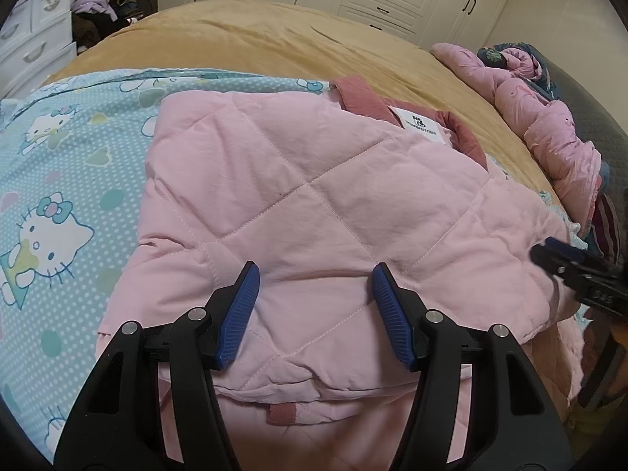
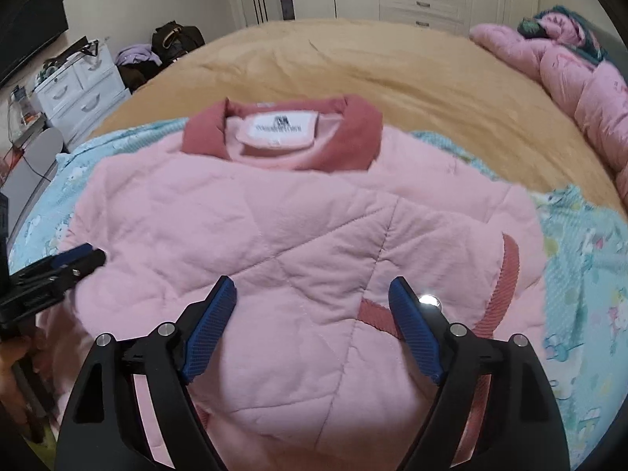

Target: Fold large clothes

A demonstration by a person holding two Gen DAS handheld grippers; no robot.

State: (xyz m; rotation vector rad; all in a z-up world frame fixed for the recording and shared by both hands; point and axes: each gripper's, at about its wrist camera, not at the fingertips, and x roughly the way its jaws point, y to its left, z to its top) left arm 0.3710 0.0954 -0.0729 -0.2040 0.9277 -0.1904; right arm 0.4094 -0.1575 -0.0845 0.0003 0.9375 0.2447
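We are hovering both grippers over the pink quilted jacket [image 2: 298,227], lying partly folded on the Hello Kitty sheet [image 1: 59,180] on the bed [image 2: 392,66]. Left gripper [image 1: 316,314] and right gripper [image 2: 314,329] jaws are gaping open, gripping nothing.

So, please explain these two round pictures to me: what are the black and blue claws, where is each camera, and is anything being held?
A person holds two handheld grippers, each carrying a wide-angle camera looking along its fingers. One picture is from the left gripper, the other from the right gripper. Both hover open over a pink quilted jacket, holding nothing. The jacket lies partly folded on a blue cartoon sheet spread over a tan bed cover. A second pink garment lies at the bed's far right.
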